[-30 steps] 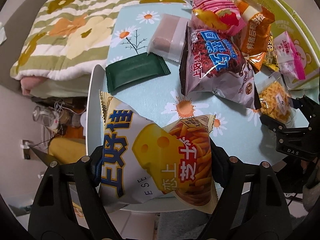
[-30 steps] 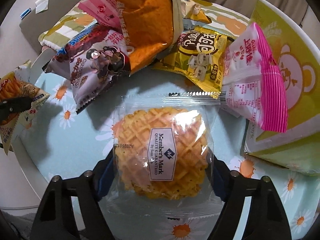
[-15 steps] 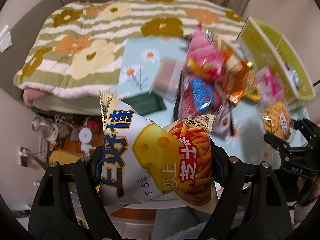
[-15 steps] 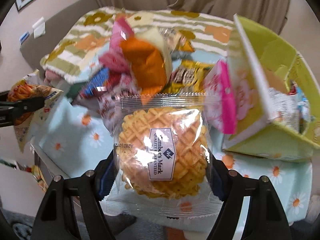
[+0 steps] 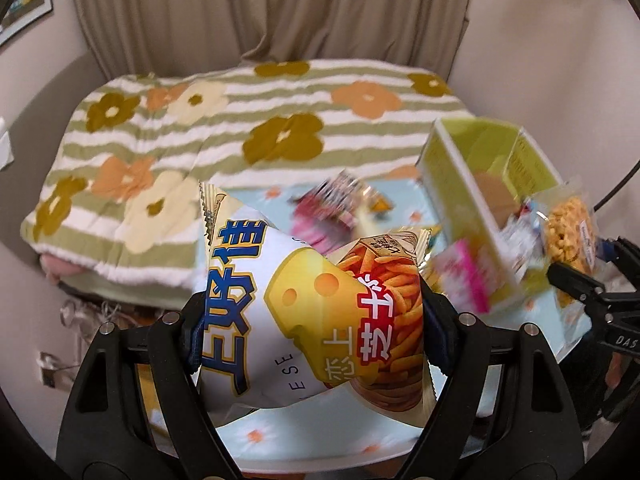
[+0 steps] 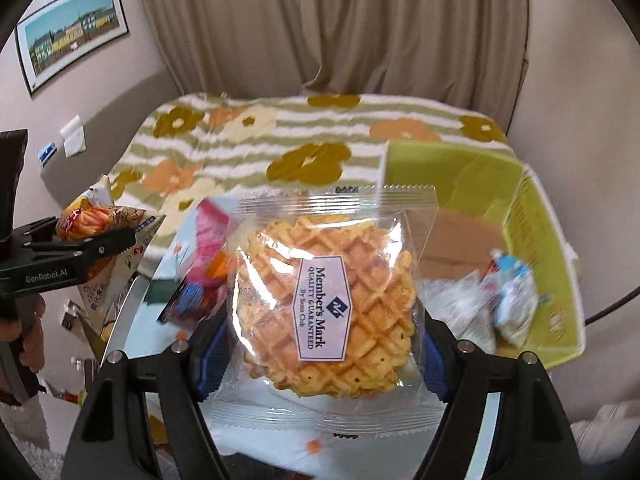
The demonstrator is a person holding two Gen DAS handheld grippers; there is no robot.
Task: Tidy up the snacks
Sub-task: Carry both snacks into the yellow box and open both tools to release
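Observation:
My left gripper is shut on a white and yellow cheese-stick snack bag and holds it above the near table edge. My right gripper is shut on a clear-wrapped waffle labelled Member's Mark, held in the air. The waffle also shows at the right in the left wrist view; the cheese bag shows at the left in the right wrist view. A yellow-green box stands open on the table to the right, with wrapped snacks inside.
A blurred pile of snack packets lies on the light blue daisy tablecloth. A pink packet leans by the box. Behind is a bed with a green striped flower blanket, then curtains.
Both grippers have risen and tilted up with their packets, away from the table. The view now takes in the bed, curtains and the box's open inside.

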